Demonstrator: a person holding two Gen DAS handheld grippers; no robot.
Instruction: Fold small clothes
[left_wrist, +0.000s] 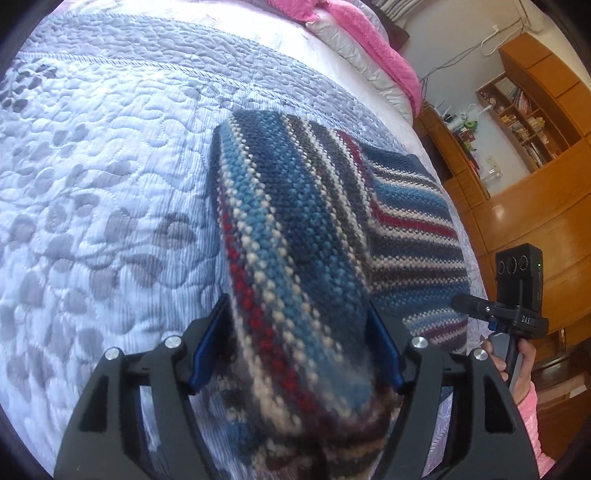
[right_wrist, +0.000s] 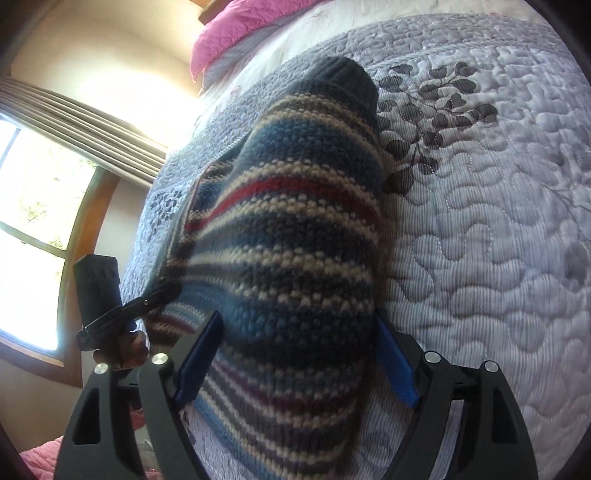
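Garment: one striped knit sweater (left_wrist: 295, 229), in blue, navy, cream and red bands, lying on the quilted bedspread (left_wrist: 92, 184) near the bed's edge; none other visible.
Left gripper (left_wrist: 297, 347): jaws set fairly wide with a thick roll of the knit between the blue pads (left_wrist: 207, 350); the wool fills the gap and touches both, so it appears gripped.
Right gripper (right_wrist: 299, 354): likewise wide, with a bulky fold bunched between its pads (right_wrist: 199, 358), apparently held; a ribbed navy cuff or hem (right_wrist: 343, 85) lies at the far end of that fold.
Step in hand: judged mid-fold, both tools lifting one side of the sweater to carry it over the part lying flat.
Next move: would call for both grippers to travel together across the garment, keeping the edge level, then lower and part the jaws so the layer lands square.
Risk: thick wool may slip or drag the lower layer.
Count: one sweater, two grippers, one bedspread, one pink quilt (left_wrist: 373, 44) at the bed's head, one wooden shelf unit (left_wrist: 524, 122).
Person: a hand (left_wrist: 517, 365) in a pink sleeve holds the right tool.
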